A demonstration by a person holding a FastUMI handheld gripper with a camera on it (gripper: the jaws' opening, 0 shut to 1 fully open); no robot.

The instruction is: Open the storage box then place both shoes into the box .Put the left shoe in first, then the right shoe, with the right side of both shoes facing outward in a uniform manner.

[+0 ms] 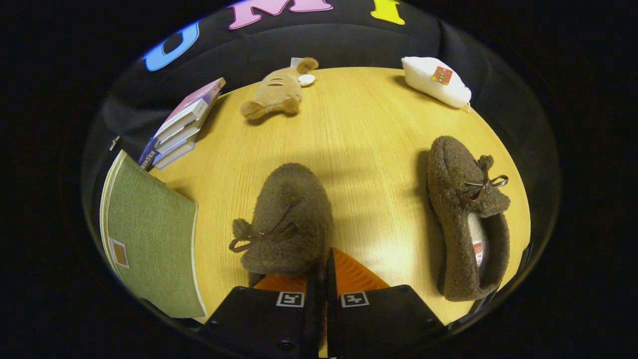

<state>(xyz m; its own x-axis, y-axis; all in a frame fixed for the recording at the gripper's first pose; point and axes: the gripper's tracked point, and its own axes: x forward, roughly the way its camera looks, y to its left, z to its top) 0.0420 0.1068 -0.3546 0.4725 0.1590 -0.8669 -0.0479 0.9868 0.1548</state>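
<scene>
**Claw closed at the heel of the near shoe, box lid down**

The claw [323, 271] has its two fingers drawn almost together, only a thin slit between them. They sit at the heel end of a fuzzy brown shoe [289, 219] that lies on the wooden table [359, 129] just ahead of them. One finger overlaps the shoe's rear edge; whether the collar is pinched between the two fingers cannot be told.

That shoe points away from the claw, toe toward the far side of the table, with a small bow and pompom showing on its side toward the box.

A second brown shoe [466, 214] lies well apart to the other side, on its own, toe also pointing away, its pale lining and opening turned up near the table's edge.

The green fabric storage box [149, 239] stands at the table's near corner beside the first shoe, its lid down.

Beyond the box is a stack of books [184, 124]. At the far side of the table lie a tan plush toy [276, 92] and a white pouch [436, 82].
</scene>
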